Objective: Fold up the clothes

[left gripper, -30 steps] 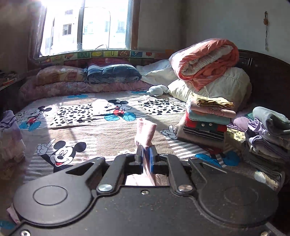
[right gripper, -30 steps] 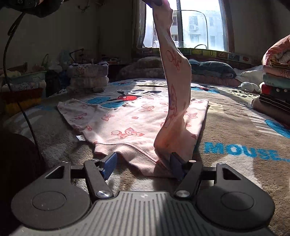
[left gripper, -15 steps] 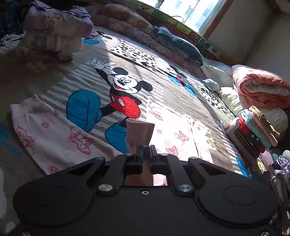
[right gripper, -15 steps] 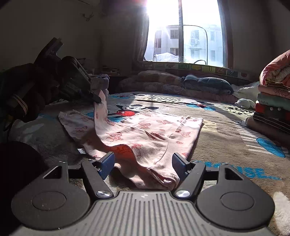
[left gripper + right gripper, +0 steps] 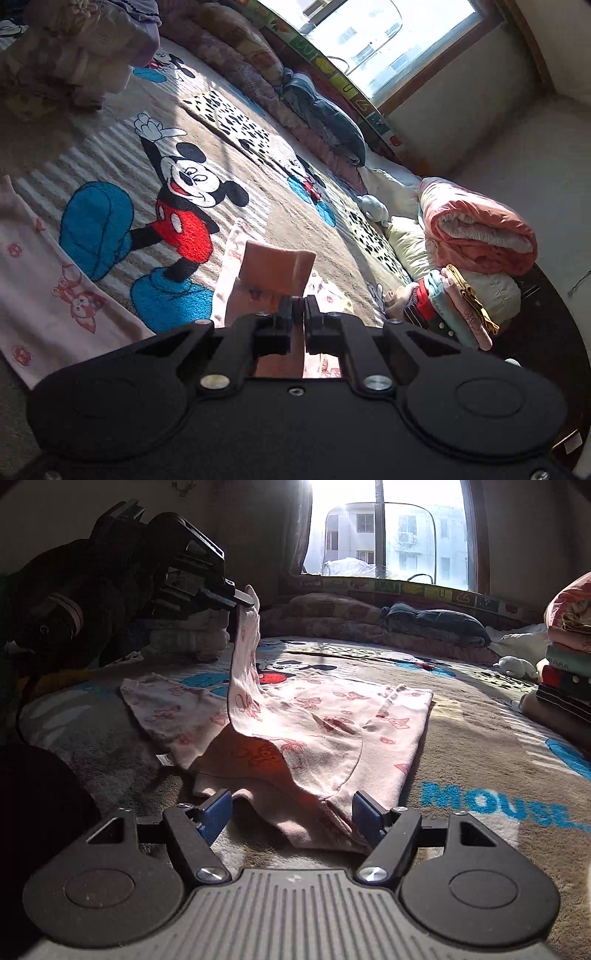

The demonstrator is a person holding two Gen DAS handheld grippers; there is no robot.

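Observation:
A pale pink garment [image 5: 325, 734] with red cartoon prints lies spread on the cartoon-mouse blanket [image 5: 480, 738]. My left gripper [image 5: 297, 306] is shut on the garment's cuff [image 5: 275, 264], and in the right wrist view that gripper [image 5: 243, 598] holds the strip of cloth up above the left part of the garment. My right gripper [image 5: 291, 814] stands open low over the blanket, its blue pads [image 5: 216, 812] on either side of the garment's near hem without pinching it. More of the garment [image 5: 44, 280] lies at the left of the left wrist view.
A stack of folded clothes [image 5: 450, 306] and a rolled orange quilt [image 5: 476, 236] sit at the right. Another pile of folded clothes [image 5: 85, 44] stands far left. Pillows and bedding [image 5: 424, 622] line the window side. A person's dark sleeve [image 5: 62, 605] is at the left.
The left gripper has swung down and left with the cuff, from high overhead to just above the garment, laying the lifted strip over it. The right gripper stayed open at the hem.

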